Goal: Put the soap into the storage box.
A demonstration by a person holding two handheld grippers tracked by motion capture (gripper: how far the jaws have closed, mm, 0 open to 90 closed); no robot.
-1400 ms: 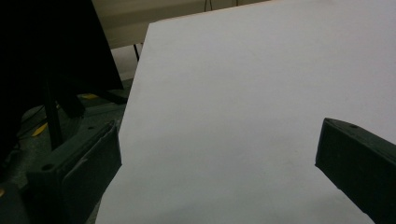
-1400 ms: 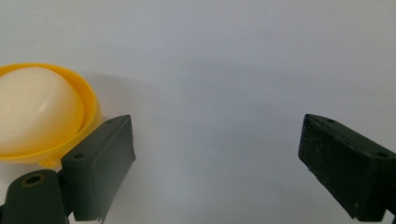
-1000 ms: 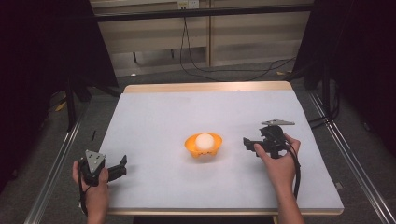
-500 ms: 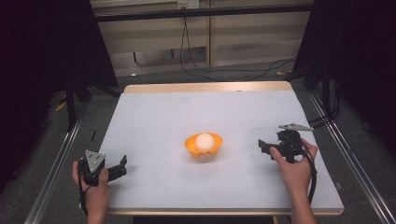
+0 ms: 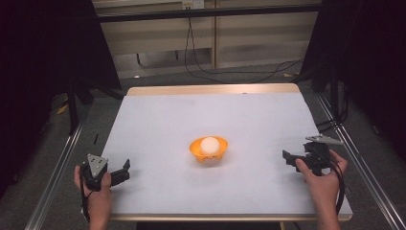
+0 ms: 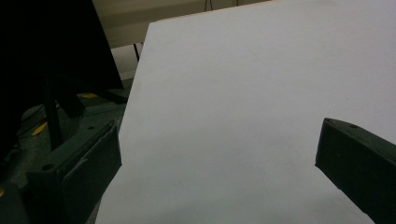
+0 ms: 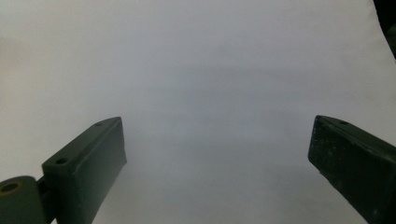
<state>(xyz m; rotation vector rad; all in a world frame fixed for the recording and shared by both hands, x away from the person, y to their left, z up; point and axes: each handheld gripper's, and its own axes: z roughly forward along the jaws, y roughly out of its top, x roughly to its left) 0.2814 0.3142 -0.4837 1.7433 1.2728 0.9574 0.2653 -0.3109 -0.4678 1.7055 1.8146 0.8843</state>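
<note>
An orange bowl [image 5: 208, 151] sits near the middle of the white table [image 5: 210, 115], and a white ball [image 5: 209, 144] rests inside it. My left gripper [image 5: 123, 170] is at the table's front left corner, open, jaws pointing right with nothing between them. In the left gripper view the left gripper [image 6: 219, 158] has its jaws wide apart over bare white tabletop. My right gripper [image 5: 288, 158] is near the right edge, held by a hand, open and well apart from the bowl. The right gripper [image 7: 217, 156] also frames bare table in its own view.
Metal rails [image 5: 57, 167] run along both sides of the table. Black cables [image 5: 206, 72] lie on the floor beyond the far wooden edge [image 5: 210, 89]. Dark curtains [image 5: 43, 57] stand at left and right. A cable trails from the right gripper over the right edge.
My right gripper has moved away from the bowl, to the right and toward the front edge. The left gripper has stayed put.
</note>
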